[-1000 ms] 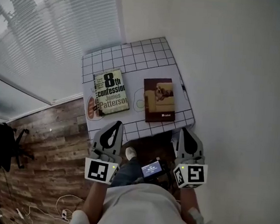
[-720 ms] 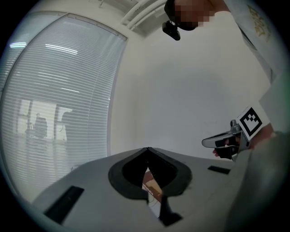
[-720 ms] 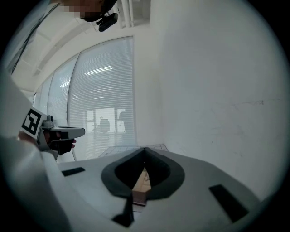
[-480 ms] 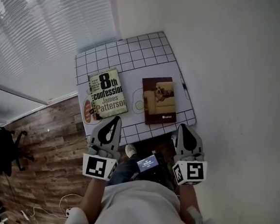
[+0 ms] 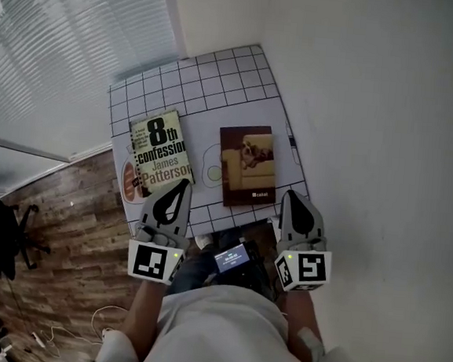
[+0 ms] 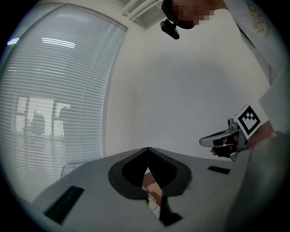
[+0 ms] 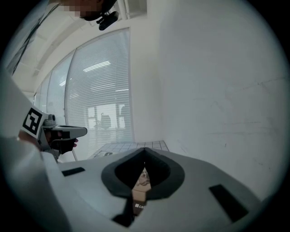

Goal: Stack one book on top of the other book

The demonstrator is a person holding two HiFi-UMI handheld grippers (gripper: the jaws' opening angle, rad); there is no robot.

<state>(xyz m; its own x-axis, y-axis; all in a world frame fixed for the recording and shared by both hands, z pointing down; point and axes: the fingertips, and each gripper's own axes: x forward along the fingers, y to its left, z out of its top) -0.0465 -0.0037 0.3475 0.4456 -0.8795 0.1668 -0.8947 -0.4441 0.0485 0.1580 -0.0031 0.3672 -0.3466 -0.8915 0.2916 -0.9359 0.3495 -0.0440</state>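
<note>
Left tongs (image 5: 182,186) are clenched shut with nothing in them. They hang by the near edge of the white surface with black grid lines (image 5: 211,88). Just past them lies the green and white paperback book (image 5: 160,153). It is flat and close to the left edge of the surface. To its right, apart from it, lies the dark brown book with a dog picture on its cover (image 5: 247,165), also flat. The right tongs (image 5: 292,196) are clenched shut and empty too, by the near edge just in front of the brown book. No book is on top of the other yet.

I think a few things could go wrong. Shut tongs cannot grab, so they must open first, or they will only bump a book. Both books lie flat, so it may be hard to get a jaw under one. A push could slide the paperback off the left edge and onto the floor. If the tongs pinch only the cover, the book may flop open. A book set down crooked could slip off the other one.
</note>
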